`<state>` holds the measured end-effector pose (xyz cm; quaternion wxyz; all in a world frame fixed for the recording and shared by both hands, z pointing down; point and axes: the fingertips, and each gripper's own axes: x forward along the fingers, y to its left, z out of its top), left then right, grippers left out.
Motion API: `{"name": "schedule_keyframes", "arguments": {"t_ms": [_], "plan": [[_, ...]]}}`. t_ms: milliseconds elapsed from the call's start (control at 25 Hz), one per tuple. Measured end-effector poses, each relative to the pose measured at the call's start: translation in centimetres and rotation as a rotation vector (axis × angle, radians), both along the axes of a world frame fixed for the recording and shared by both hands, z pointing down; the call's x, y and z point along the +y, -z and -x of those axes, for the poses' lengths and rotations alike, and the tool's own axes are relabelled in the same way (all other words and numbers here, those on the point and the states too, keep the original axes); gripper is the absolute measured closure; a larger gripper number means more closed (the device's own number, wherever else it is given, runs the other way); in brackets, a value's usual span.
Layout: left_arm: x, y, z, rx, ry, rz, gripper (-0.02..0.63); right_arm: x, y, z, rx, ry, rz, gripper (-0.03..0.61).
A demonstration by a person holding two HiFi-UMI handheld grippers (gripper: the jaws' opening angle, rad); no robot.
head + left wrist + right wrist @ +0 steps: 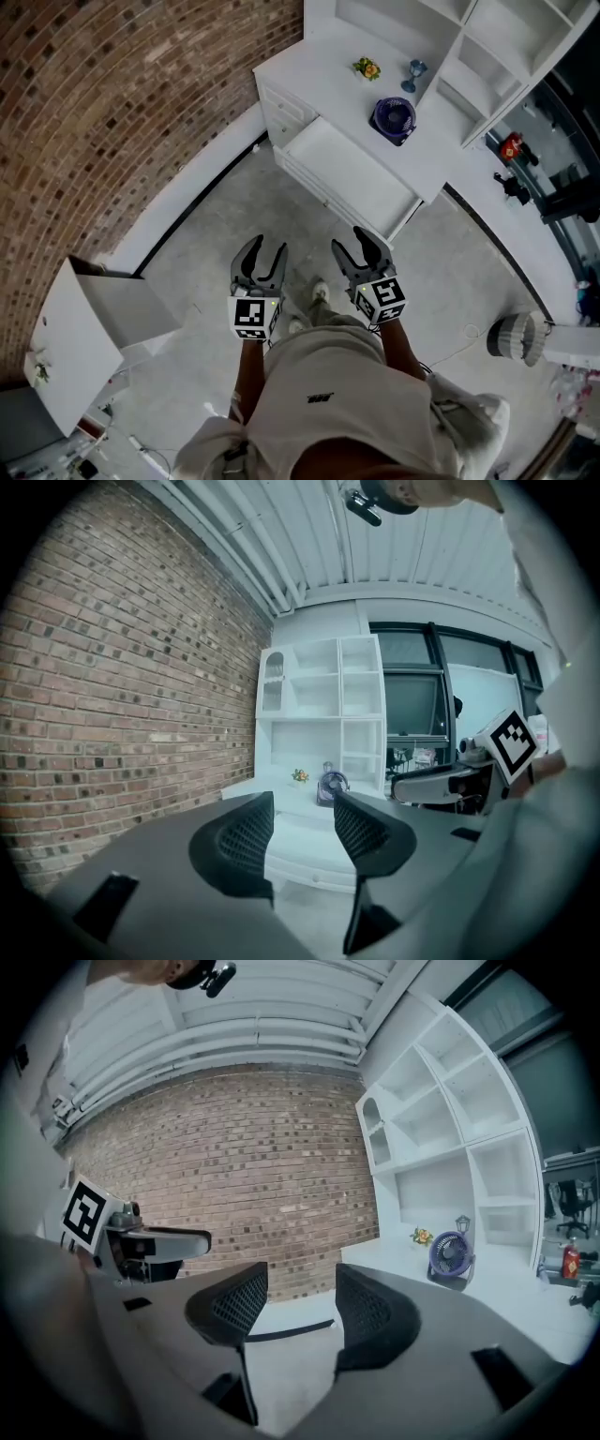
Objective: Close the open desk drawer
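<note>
Two hand-held grippers are in view, side by side in front of the person.

The left gripper (264, 251) has its two jaws spread, with nothing between them. The right gripper (354, 244) is in the same condition: jaws spread, nothing gripped. Each carries one marker cube.

One desk drawer (342, 173) stands pulled out from the front of the white desk (319, 66), on the far side of the grippers. Its white interior faces up. Neither gripper touches it. The right gripper is the nearer of the two, close to the drawer's near right corner in the head view.

Three items stand on the desk top, all beyond the drawer:
- one small flower ornament (367, 67), far left
- one small lantern (414, 75), just right of the flowers
- one purple desk fan (394, 119), nearest the drawer

One white shelf unit (487, 56) rises from the desk's far right side.

A brick wall (112, 112) runs along the left. One white cabinet (84, 328) stands against it, near left. The floor (216, 234) is grey concrete.
</note>
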<state>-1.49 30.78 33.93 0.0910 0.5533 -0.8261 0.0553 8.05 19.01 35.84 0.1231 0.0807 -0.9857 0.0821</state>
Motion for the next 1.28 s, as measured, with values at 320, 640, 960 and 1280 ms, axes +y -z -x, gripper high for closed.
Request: {"name": "schedule_keyframes", "arguments": {"t_ms": [320, 640, 960, 1280], "plan": [[-5.5, 1.1, 2.0, -0.029, 0.009, 0.001, 0.400, -5.2, 0.6, 2.5, -0.026, 0.022, 0.028, 0.351], [-9.3, 0.9, 3.4, -0.035, 0.007, 0.025, 0.400, -9.1, 0.2, 4.0, -0.045, 0.018, 0.043, 0.356], [-12.2, 0.0, 5.8, -0.021, -0.031, 0.024, 0.400, -11.0, -0.2, 6.1, -0.028, -0.018, 0.068, 0.360], [-15.5, -1.7, 10.9, 0.009, -0.144, 0.021, 0.400, -13.2, -1.8, 9.1, 0.010, -0.146, 0.074, 0.367]]}}
